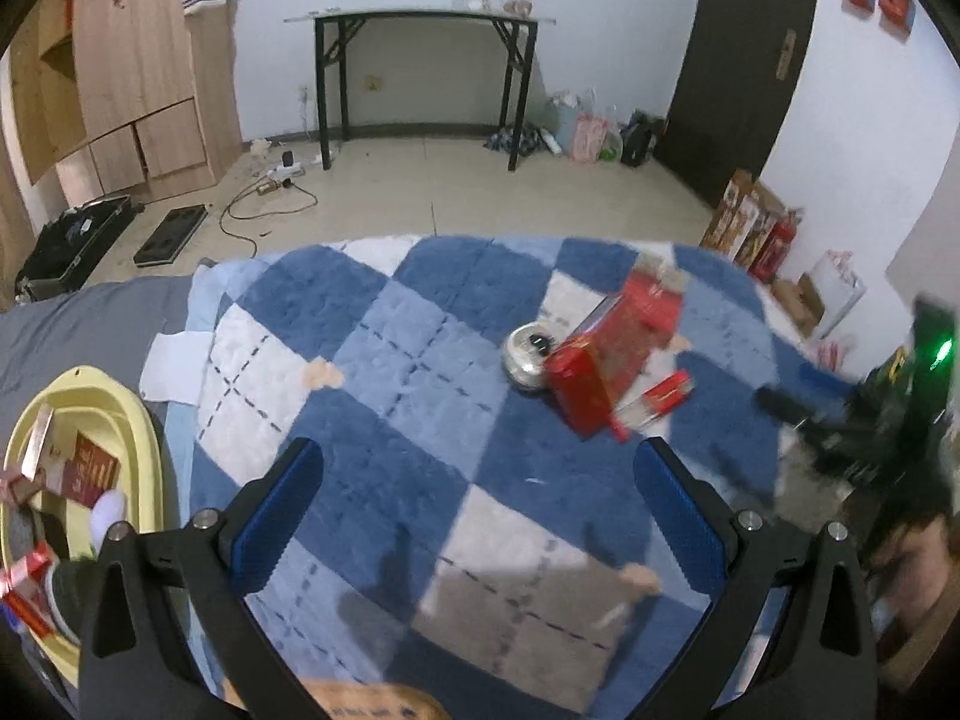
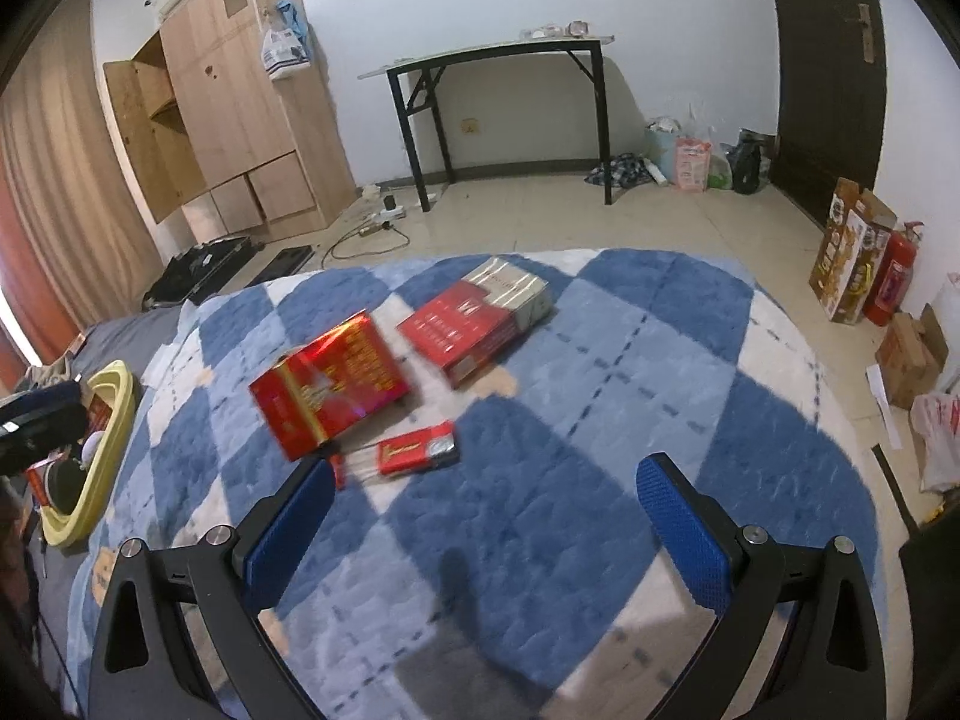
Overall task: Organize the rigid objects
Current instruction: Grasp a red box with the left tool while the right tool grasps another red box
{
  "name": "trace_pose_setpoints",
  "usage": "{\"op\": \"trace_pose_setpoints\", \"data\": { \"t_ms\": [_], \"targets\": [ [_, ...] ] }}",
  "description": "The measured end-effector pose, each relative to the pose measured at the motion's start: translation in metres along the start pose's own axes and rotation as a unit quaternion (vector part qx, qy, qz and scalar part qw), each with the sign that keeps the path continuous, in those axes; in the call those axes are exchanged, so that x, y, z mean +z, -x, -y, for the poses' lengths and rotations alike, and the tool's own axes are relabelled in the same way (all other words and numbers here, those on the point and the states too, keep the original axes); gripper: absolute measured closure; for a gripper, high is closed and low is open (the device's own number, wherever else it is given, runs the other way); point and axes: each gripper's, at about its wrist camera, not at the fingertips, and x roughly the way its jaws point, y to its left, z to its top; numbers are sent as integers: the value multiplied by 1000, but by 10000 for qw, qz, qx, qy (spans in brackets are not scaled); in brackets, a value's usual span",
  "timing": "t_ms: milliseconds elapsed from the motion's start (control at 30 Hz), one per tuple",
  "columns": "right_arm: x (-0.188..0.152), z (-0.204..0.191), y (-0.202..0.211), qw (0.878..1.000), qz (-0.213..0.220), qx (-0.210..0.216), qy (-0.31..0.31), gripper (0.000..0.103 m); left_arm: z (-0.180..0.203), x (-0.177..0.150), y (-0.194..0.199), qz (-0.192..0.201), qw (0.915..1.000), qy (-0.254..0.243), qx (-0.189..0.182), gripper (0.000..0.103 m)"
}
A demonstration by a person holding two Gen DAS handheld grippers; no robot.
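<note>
The left gripper (image 1: 480, 504) is hovering over the checked blanket (image 1: 384, 360), its blue pads (image 1: 279, 516) spread wide with nothing between them. The right gripper (image 2: 486, 528) is hanging over the same blanket (image 2: 600, 420), likewise released and empty.

The boxes are lying in a cluster on the blanket, ahead of both grippers and clear of them. In the right view, a shiny red box (image 2: 333, 381) is sitting nearest the left pad (image 2: 288, 534), tilted. A red-and-grey carton (image 2: 477, 318) is lying beyond it, just beside. A small red pack (image 2: 417, 450) is resting flat in front of the shiny box, with a thin red strip (image 2: 338, 471) beside it.

In the left view, the same red box (image 1: 579, 387) is showing blurred, with a round metal tin (image 1: 528, 354) touching its far-left side; the carton (image 1: 636, 315) is sitting behind and the small pack (image 1: 657, 399) to the right.

A yellow basin (image 1: 120, 402) is standing at the blanket's left edge, already holding several red packs (image 1: 90, 468). In the right view the basin (image 2: 111, 420) is appearing at far left, well apart from the cluster.
</note>
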Motion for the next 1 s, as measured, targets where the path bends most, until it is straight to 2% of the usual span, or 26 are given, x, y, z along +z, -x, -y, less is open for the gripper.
{"op": "trace_pose_setpoints", "data": {
  "t_ms": [67,167,233,300,367,467,600,700,800,900,967,1000],
  "targets": [
    [8,3,-5,9998,-6,82,188,0,-4,-3,-13,-161,9998,-39,-99,0],
    [22,9,-18,9978,54,330,579,0,-3,-11,-19,-136,9979,139,-625,0],
    [29,13,-35,9960,-32,284,844,0,2,-14,-24,-164,9961,207,-844,0],
    [33,15,-48,9955,-145,342,876,0,12,-15,-32,-228,9961,167,-832,0],
    [38,15,-53,9957,-75,296,874,0,21,-13,-37,-197,9972,100,-711,0],
    [44,13,-61,9944,58,352,992,0,27,-4,-47,-100,9940,449,-996,0],
    [30,21,-73,9963,-123,353,779,0,34,9,-65,53,9878,704,-1385,0],
    [13,25,-73,9971,-120,370,656,0,35,16,-85,2,9846,776,-1566,0],
    [2,23,-70,9978,-132,422,501,0,32,24,-96,112,9770,1021,-1868,0],
    [-9,14,-67,9975,-226,532,400,0,36,31,-103,-28,9720,1091,-2081,4],
    [-12,5,-64,9968,-211,579,508,0,41,33,-100,8,9725,1011,-2100,18],
    [-13,1,-63,9964,-207,611,547,0,43,34,-99,-12,9728,987,-2097,20]
  ]
}}
